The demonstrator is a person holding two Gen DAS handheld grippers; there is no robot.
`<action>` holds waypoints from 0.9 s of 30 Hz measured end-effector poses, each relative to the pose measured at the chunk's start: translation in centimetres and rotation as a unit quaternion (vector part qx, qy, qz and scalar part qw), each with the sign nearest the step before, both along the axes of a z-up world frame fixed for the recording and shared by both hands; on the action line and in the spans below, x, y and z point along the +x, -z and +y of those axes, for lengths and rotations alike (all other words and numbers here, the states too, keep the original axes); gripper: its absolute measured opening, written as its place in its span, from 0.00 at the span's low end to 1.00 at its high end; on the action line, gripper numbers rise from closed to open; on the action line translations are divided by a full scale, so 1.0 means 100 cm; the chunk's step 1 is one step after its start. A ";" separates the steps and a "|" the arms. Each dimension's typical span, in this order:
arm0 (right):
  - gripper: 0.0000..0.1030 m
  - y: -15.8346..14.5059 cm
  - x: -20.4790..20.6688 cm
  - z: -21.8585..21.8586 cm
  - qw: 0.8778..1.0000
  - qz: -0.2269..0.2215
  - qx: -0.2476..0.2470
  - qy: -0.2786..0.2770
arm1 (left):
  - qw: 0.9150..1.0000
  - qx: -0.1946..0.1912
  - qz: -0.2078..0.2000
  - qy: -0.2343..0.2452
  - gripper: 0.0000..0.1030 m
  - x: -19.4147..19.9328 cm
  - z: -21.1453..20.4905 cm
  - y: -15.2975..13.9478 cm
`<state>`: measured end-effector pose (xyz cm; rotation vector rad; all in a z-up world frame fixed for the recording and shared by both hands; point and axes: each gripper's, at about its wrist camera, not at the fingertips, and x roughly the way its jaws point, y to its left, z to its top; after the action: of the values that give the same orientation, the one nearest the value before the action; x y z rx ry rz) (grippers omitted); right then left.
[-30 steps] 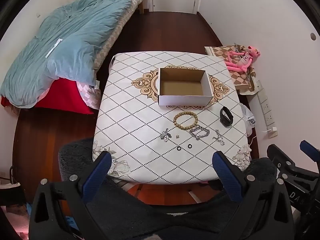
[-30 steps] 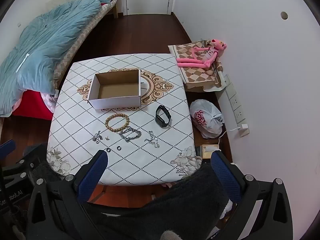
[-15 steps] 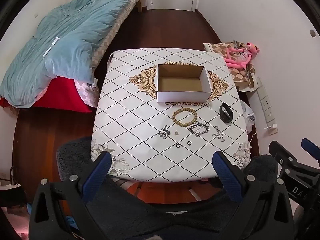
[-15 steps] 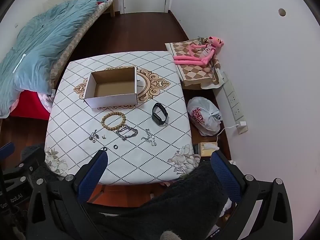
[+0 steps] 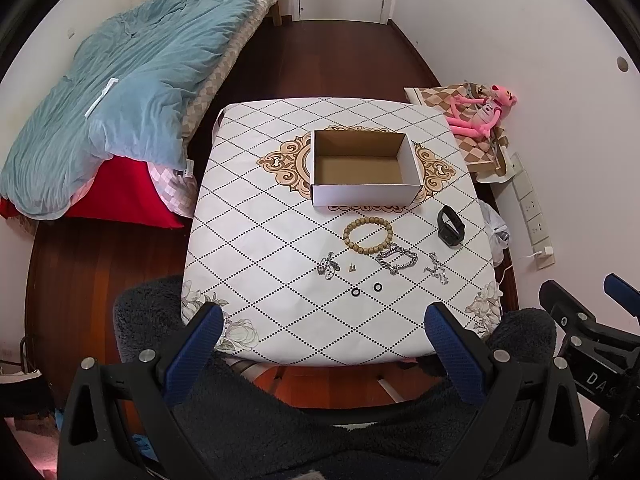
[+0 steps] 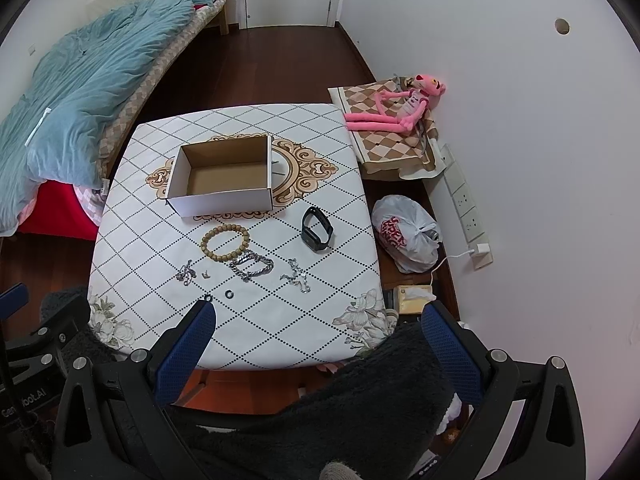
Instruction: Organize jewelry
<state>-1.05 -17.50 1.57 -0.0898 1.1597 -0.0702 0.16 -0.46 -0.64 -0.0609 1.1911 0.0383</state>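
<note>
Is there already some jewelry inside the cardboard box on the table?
No, the cardboard box shows only its bare brown floor; the wooden bead bracelet lies outside it.

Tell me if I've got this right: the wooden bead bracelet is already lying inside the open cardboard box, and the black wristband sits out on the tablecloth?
Not quite. The wooden bead bracelet lies on the tablecloth just in front of the cardboard box, not inside it; the left wrist view shows the box empty. The black wristband does sit out on the tablecloth.

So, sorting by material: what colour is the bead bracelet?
Tan, wood-like; the bracelet shows best in the right wrist view.
</note>
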 end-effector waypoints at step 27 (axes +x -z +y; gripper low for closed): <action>1.00 -0.008 -0.004 0.002 1.000 -0.007 0.002 -0.005 | 1.000 0.004 -0.010 0.002 1.00 0.006 -0.003 -0.011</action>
<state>-1.41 -17.34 2.41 -0.0909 1.1459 -0.0604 0.72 -0.77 0.50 -0.0517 1.1716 0.0390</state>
